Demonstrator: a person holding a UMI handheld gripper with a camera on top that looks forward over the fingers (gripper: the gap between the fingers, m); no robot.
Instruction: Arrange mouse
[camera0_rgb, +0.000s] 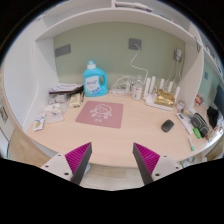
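A small dark mouse lies on the pale wooden desk, to the right of a pink mouse mat that lies flat near the desk's middle. My gripper is held above the desk's near edge, well short of both. Its fingers with magenta pads stand wide apart with nothing between them.
A blue detergent bottle stands behind the mat. Cluttered small items lie at the left. White bottles and boxes stand at the back right. Dark gadgets lie at the far right. A wall rises behind the desk.
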